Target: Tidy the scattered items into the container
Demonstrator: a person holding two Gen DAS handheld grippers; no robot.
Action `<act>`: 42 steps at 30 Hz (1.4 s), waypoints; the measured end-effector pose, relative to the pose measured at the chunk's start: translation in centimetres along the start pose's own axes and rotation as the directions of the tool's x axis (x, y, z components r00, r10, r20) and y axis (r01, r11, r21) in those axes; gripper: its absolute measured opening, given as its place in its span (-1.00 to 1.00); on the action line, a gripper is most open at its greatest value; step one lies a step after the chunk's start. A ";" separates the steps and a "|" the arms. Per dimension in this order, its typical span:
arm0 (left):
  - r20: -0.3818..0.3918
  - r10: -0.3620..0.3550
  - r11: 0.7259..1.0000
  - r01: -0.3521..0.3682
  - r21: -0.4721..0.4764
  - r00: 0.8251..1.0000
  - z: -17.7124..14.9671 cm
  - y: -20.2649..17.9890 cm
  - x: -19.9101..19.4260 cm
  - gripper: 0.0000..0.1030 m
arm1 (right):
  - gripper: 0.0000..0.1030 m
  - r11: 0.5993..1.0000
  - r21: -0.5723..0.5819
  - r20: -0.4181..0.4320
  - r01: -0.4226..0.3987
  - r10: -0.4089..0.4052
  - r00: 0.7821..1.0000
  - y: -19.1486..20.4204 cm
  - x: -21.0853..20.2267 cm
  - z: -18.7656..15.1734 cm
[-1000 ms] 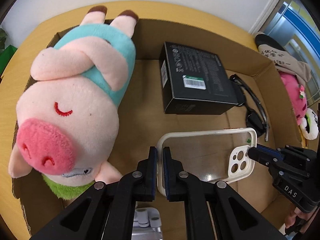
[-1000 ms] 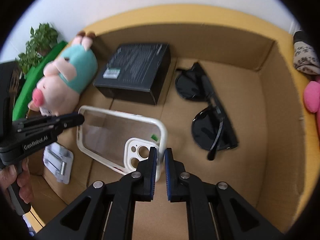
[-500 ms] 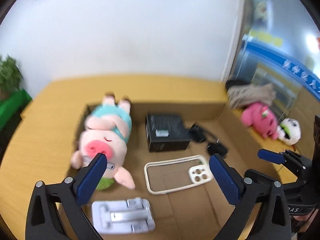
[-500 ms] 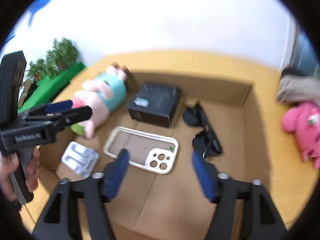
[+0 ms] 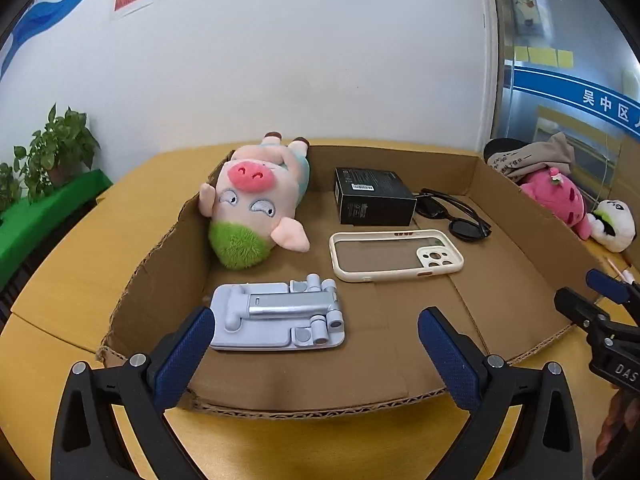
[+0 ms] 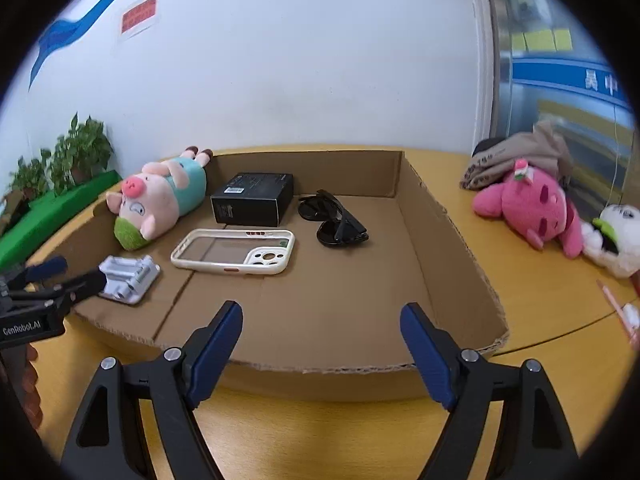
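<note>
A second ago both my grippers pinched the rim of the phone case; now they have let go and pulled back past the near edge of the cardboard box, so the whole tray shows. My left gripper stands spread wide with nothing between its pads, and my right gripper is opening, also empty.

The pig plush lies at the far left of the box, snout up, feet toward the far wall. Right of it sits the black box, its white barcode label too small to read. The phone case rests flat mid-box, long axis running left to right, camera cutout at the right end. The grey phone stand lies near left, folded flat. The sunglasses sit far right of the case.

On the right gripper's body I read "DAS"; on the left one, "GenRobot.AI"
</note>
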State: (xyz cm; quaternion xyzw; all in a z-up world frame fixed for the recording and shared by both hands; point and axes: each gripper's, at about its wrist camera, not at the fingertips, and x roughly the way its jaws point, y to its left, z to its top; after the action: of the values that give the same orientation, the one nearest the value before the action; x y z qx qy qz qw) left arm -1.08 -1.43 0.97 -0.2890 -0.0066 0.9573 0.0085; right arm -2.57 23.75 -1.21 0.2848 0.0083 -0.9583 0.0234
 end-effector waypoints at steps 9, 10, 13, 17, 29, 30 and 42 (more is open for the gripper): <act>0.058 -0.041 0.999 0.042 -0.019 0.997 -0.9 0.5 0.2 1.00 | 0.63 1.000 -0.008 0.085 -0.013 0.014 0.996 0.2 -0.7 -1.3; 0.055 -0.048 0.999 0.049 -0.021 0.997 -0.8 0.5 0.3 1.00 | 0.64 1.000 -0.006 0.086 -0.010 0.010 0.996 0.3 -0.7 -1.3; 0.057 -0.049 0.999 0.050 -0.020 0.997 -0.7 0.5 0.3 1.00 | 0.67 1.000 -0.002 0.085 -0.016 0.017 0.996 0.2 -0.6 -1.3; 0.050 -0.064 0.997 0.066 -0.029 0.997 -0.7 0.6 0.3 1.00 | 0.81 0.998 -0.012 0.082 -0.054 0.055 0.995 0.2 -0.6 -1.3; 0.046 -0.072 0.997 0.074 -0.037 0.996 -0.7 0.6 0.4 1.00 | 0.81 0.998 -0.013 0.083 -0.055 0.056 0.995 0.3 -0.6 -1.2; 0.046 -0.071 0.997 0.072 -0.036 0.996 -0.7 0.6 0.4 1.00 | 0.81 0.998 -0.013 0.083 -0.055 0.056 0.995 0.3 -0.6 -1.2; 0.044 -0.069 0.997 0.071 -0.041 0.997 -0.9 0.5 0.3 1.00 | 0.81 0.998 -0.014 0.082 -0.054 0.055 0.995 0.2 -0.6 -1.2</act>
State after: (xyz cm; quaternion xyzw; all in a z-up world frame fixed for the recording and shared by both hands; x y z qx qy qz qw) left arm -0.89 -1.92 0.07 -0.2684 -0.0375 0.9619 0.0358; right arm -1.37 23.56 -1.89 0.2448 0.0050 -0.9682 0.0516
